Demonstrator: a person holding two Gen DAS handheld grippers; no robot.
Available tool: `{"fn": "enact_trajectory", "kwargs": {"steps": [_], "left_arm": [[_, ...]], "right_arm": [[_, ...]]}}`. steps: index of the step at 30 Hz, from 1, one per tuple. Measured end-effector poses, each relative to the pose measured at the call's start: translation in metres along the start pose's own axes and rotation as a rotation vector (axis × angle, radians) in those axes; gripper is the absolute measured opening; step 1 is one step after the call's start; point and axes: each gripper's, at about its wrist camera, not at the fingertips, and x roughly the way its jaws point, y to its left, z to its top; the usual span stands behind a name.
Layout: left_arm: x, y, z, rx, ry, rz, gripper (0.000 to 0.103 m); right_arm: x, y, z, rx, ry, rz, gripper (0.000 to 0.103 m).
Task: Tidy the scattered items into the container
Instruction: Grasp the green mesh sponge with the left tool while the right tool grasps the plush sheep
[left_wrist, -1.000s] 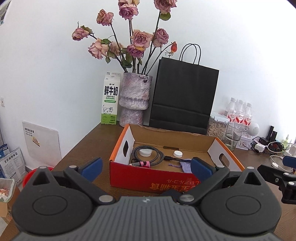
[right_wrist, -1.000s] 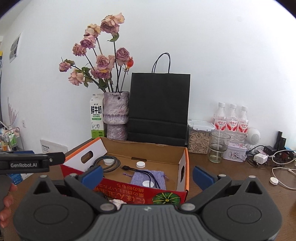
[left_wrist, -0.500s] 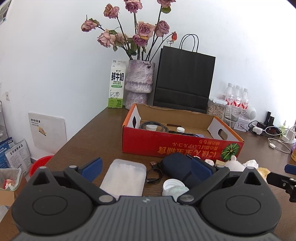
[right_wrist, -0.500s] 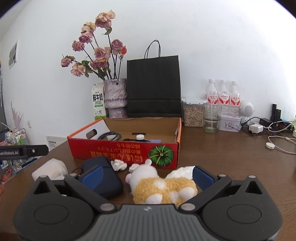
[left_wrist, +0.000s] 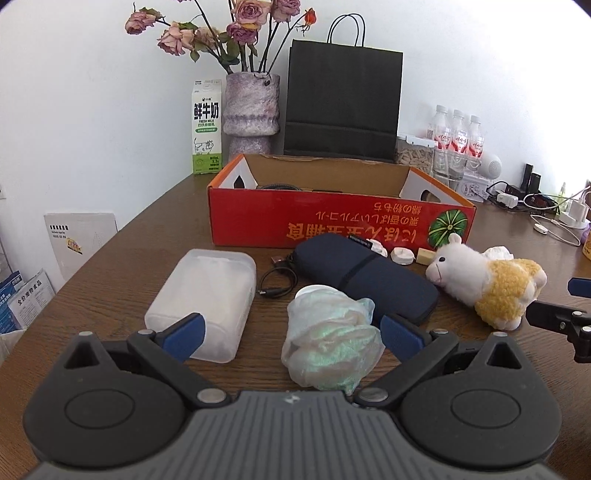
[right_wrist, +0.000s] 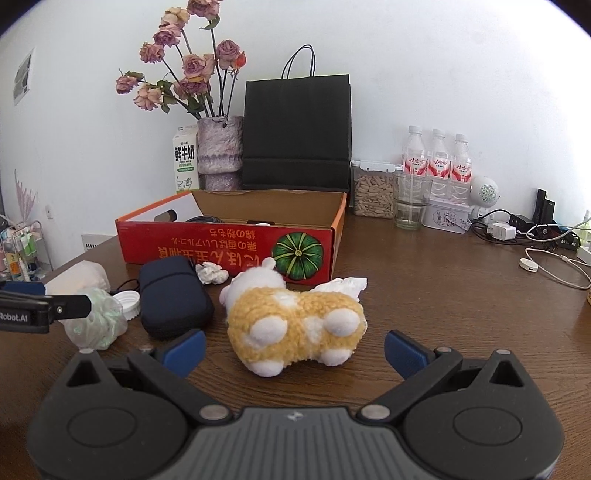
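A red cardboard box (left_wrist: 340, 223) (right_wrist: 229, 247) stands open on the brown table, a coiled cable just visible inside. In front of it lie a frosted plastic case (left_wrist: 205, 297), a small black cable (left_wrist: 277, 282), a navy pouch (left_wrist: 364, 280) (right_wrist: 173, 295), a crumpled plastic bag (left_wrist: 330, 345) (right_wrist: 98, 319), a plush sheep (left_wrist: 487, 284) (right_wrist: 295, 325) and crumpled tissues (right_wrist: 212, 273). My left gripper (left_wrist: 291, 334) is open, its fingers either side of the plastic bag. My right gripper (right_wrist: 293, 350) is open just behind the sheep.
Behind the box stand a milk carton (left_wrist: 207, 127), a vase of dried roses (left_wrist: 251, 110) and a black paper bag (left_wrist: 343, 99). Water bottles (right_wrist: 437, 162), a glass (right_wrist: 408, 206), a food jar (right_wrist: 373, 194) and chargers with cables (right_wrist: 546, 251) crowd the right side.
Both grippers have pulled back from over the box and come down low to the table. The scattered items in front of the box have come into view.
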Motion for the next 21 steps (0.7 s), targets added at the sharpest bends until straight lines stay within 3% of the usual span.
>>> {"fn": "enact_trajectory", "kwargs": {"steps": [8,14,21], "left_arm": [[0.009,-0.006,-0.002,-0.01,0.009,0.024,0.103],[0.017,-0.008,0.001,-0.016,0.026,0.001,0.103],[0.022,-0.014,0.001,-0.019,0.054,-0.029,0.102]], "right_arm": [[0.028,0.001,0.01,-0.058,0.044,0.026,0.103],[0.046,-0.002,0.02,-0.023,0.051,0.051,0.103],[0.061,0.001,0.017,-0.028,0.052,0.018,0.103]]}}
